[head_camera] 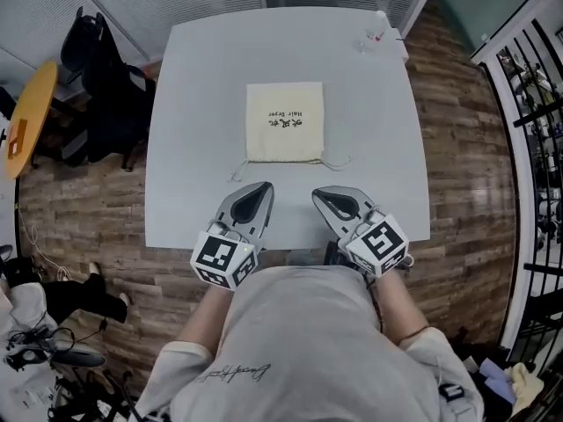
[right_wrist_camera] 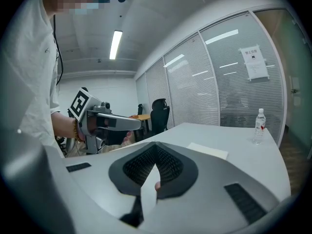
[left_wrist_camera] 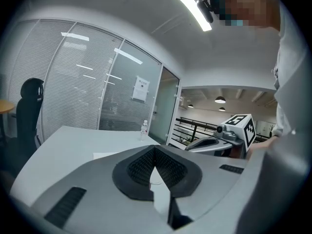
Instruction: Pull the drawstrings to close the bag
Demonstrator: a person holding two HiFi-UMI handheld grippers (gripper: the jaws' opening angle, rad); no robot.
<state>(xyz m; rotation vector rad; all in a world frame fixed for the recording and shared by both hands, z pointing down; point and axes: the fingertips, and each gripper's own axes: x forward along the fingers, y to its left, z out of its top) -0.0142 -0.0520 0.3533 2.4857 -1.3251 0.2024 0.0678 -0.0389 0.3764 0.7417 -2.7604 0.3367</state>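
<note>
Lying beyond left gripper, right gripper: bag

Head view overhead, gripper views low, sharing table

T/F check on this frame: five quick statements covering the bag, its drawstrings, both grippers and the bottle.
1. The bag lies flat on the table. True.
2. The left gripper grips a drawstring. False: its jaws are shut on nothing, short of the bag.
3. The right gripper has its jaws shut and empty. True.
4. The bottle stands touching the bag. False: it stands near the table's far right corner, well apart from the bag.
5. The drawstrings trail out from the bag's near edge on both sides. True.
</note>
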